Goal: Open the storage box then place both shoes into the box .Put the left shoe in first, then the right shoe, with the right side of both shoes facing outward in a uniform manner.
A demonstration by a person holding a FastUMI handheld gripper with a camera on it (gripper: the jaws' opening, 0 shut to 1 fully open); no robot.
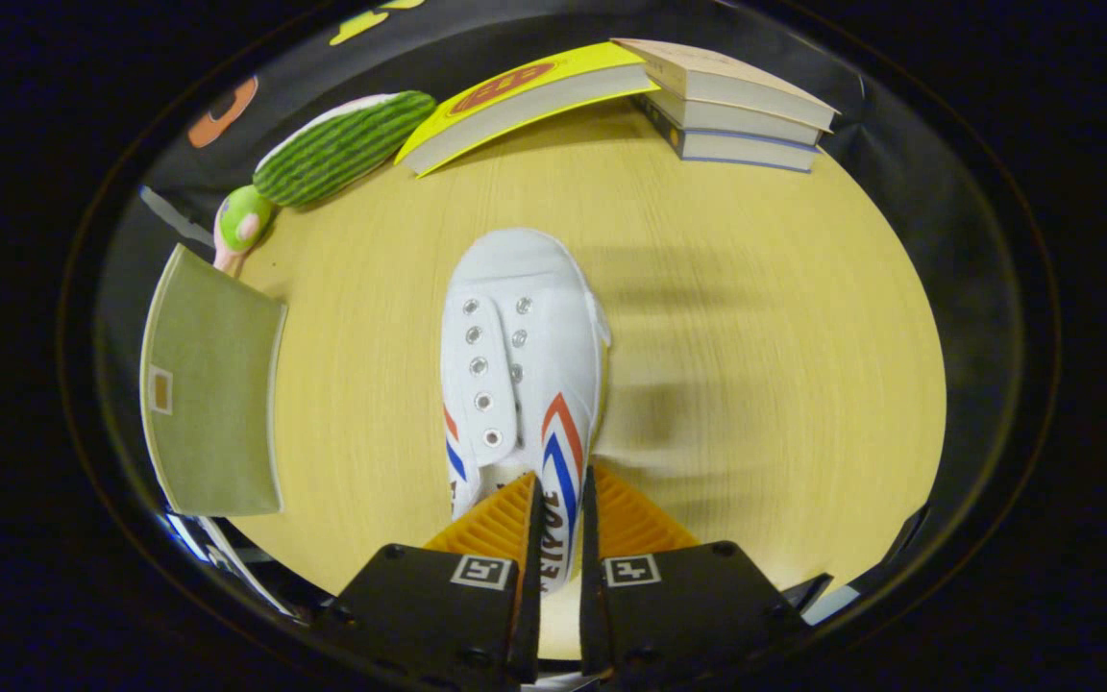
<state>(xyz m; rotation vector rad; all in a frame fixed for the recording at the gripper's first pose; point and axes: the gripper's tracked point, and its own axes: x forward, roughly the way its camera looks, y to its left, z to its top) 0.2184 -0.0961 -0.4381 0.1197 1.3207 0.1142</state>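
**One white shoe pinched at its side wall**

One white shoe [522, 356] is lying on the wooden table [755, 317], its toe pointing away from the gripper [560, 509] and its heel end reaching back between the two fingers. The jaws are standing nearly closed, pressing from both sides on the shoe's thin side wall, the one carrying red and blue stripes and lettering. Whether the shoe is resting on the table or hanging slightly above it cannot be told.

Taking the shoe as the landmark: a green fabric storage box [212, 384] is sitting well off to its left, at the table's edge, seen from above so its opening cannot be judged. Beyond the shoe's toe and to the left, a watermelon-patterned plush toy [342, 146] is lying near the booth wall, with a small green and pink toy [241, 223] just beside it. Straight beyond the toe, a yellow book [525, 96] is leaning on a stack of books [731, 111], which is standing beyond and to the right.
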